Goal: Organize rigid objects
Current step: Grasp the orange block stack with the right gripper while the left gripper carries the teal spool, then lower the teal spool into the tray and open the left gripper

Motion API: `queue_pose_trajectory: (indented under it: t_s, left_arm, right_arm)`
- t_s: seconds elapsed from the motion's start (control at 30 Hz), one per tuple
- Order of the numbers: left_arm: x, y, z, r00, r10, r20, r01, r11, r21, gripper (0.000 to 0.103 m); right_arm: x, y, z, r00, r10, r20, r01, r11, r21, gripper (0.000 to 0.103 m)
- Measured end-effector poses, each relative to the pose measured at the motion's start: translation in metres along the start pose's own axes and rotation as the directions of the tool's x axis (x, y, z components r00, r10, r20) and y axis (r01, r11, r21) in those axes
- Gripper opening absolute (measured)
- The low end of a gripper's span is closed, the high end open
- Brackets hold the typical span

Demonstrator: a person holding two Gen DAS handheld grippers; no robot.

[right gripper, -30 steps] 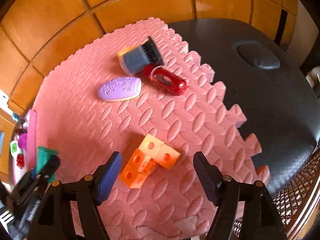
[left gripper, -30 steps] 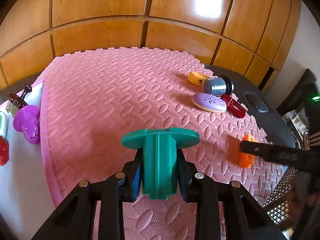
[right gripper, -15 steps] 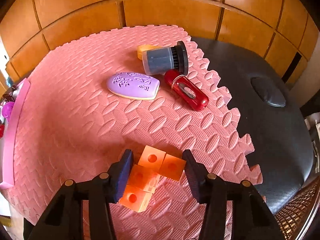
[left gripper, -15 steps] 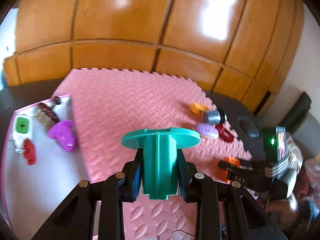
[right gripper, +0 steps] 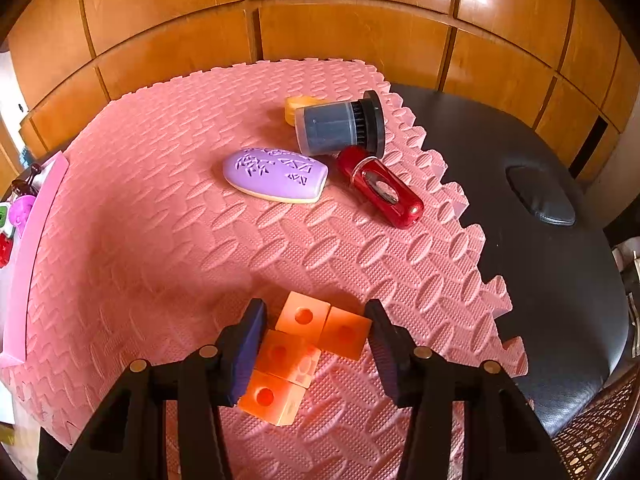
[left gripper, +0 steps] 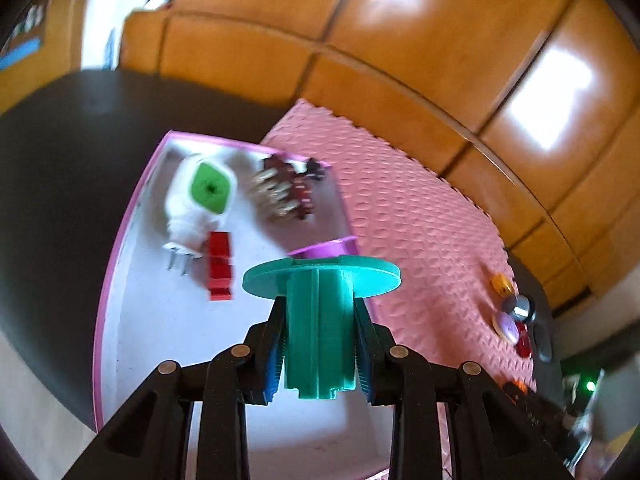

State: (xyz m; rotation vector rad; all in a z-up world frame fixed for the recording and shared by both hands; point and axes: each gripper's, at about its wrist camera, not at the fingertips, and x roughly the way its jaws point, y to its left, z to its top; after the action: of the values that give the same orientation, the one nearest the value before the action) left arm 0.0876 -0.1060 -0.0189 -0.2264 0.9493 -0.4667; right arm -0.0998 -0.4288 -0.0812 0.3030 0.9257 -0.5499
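My left gripper (left gripper: 319, 320) is shut on a teal flanged piece (left gripper: 320, 276), which hangs above the white tray with a pink rim (left gripper: 160, 320). The tray holds a white plug with a green face (left gripper: 208, 192), a red piece (left gripper: 220, 266), a brown clip (left gripper: 286, 194) and a purple piece (left gripper: 328, 246), partly hidden behind the teal flange. My right gripper (right gripper: 315, 322) straddles an orange block cluster (right gripper: 304, 340) on the pink foam mat (right gripper: 160, 200), and both pads touch its sides.
Further back on the mat lie a purple oval case (right gripper: 276, 174), a red cylinder (right gripper: 380, 186), a grey capped brush (right gripper: 336, 128) and a yellow item (right gripper: 298, 106). The black tabletop (right gripper: 540, 280) runs to the right. Wooden panels stand behind. The tray's edge (right gripper: 32, 248) is at the far left.
My left gripper swung left with the teal piece, from over the mat to over the tray, and rolled. My right gripper's jaws narrowed onto the orange block cluster.
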Motion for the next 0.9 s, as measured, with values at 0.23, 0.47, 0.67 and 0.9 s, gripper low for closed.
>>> queue_pose_trajectory:
  t_s: [0.23,0.47,0.67,0.9]
  left_arm:
    - [0.022,0.017,0.019,0.999,-0.04,-0.028,0.036,0.992,-0.12,0.03]
    - [0.049,0.029,0.033,0.999,0.017,-0.042,-0.023,0.988,-0.156,0.031]
    - [0.048,0.031,0.032,0.999,0.043,-0.029,-0.046,0.99,-0.13,0.043]
    - [0.022,0.016,0.019,0.992,0.118,0.036,-0.118,0.993,-0.018,0.051]
  right_arm:
    - [0.0,0.0,-0.001,1.0,0.001,0.008,-0.001,1.0,-0.003,0.051]
    - [0.0,0.0,-0.001,1.0,0.002,0.011,-0.002,1.0,-0.005,0.051]
    - [-0.001,0.0,-0.002,1.0,0.003,0.013,-0.003,1.0,-0.007,0.05]
    - [0.0,0.0,-0.002,1.0,0.002,0.016,-0.002,1.0,-0.013,0.05]
